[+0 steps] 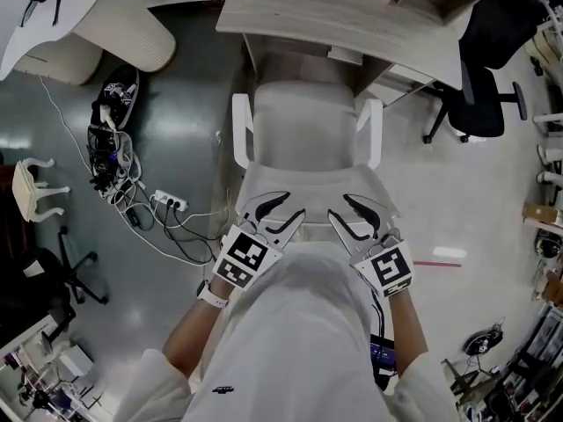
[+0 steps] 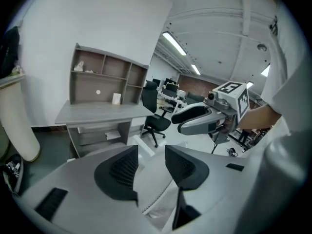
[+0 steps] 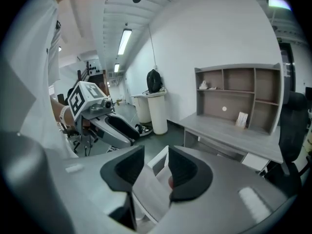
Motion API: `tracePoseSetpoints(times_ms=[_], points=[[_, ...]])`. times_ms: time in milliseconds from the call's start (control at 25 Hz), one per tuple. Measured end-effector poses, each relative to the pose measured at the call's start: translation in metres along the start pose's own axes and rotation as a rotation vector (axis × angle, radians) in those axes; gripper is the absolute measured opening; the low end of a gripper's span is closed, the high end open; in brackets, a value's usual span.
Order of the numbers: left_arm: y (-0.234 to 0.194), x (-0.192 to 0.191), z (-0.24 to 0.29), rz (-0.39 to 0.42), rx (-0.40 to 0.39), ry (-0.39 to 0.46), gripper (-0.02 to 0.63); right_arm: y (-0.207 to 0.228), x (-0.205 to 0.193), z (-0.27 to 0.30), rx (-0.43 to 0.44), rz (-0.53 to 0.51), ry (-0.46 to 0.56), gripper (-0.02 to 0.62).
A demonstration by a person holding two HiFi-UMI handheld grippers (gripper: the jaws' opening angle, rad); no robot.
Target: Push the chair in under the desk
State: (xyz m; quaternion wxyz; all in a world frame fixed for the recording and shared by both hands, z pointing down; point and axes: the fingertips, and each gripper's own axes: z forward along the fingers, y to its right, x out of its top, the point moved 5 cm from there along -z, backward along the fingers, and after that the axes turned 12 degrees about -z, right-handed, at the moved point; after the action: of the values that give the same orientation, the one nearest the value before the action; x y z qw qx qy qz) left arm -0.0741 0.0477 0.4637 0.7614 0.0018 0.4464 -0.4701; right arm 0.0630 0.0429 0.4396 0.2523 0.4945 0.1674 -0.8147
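Closing the left hand-held gripper [image 1: 295, 203] and right hand-held gripper [image 1: 339, 205], both open astride the backrest top of the office chair [image 1: 308, 139] standing just before the counter [image 1: 352, 20], should keep the push straight.

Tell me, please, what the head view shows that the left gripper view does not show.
Only the head view: the power strip and the tangled cables on the floor. Only the left gripper view: the ceiling lights. Both: the desk, the white chair in front of it, the black office chair and the right gripper, its jaws apart at the white chair's back.
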Motion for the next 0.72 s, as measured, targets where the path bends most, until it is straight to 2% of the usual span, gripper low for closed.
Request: tracePoseSetpoints(times_ms=[160, 240, 480, 720], points=[[0.003, -0.031, 0.024, 0.085, -0.073, -0.175, 0.201, -0.006, -0.026, 0.007, 0.085, -0.019, -0.069, 0.184], [0.004, -0.042, 0.032, 0.112, -0.101, -0.226, 0.213, -0.010, -0.035, 0.011, 0.116, -0.045, -0.098, 0.187], [0.007, -0.072, 0.050, 0.281, -0.085, -0.357, 0.263, -0.024, -0.075, 0.022, 0.216, -0.131, -0.223, 0.193], [0.004, -0.092, 0.061, 0.285, -0.093, -0.405, 0.265, -0.034, -0.111, 0.028, 0.299, -0.158, -0.297, 0.199]])
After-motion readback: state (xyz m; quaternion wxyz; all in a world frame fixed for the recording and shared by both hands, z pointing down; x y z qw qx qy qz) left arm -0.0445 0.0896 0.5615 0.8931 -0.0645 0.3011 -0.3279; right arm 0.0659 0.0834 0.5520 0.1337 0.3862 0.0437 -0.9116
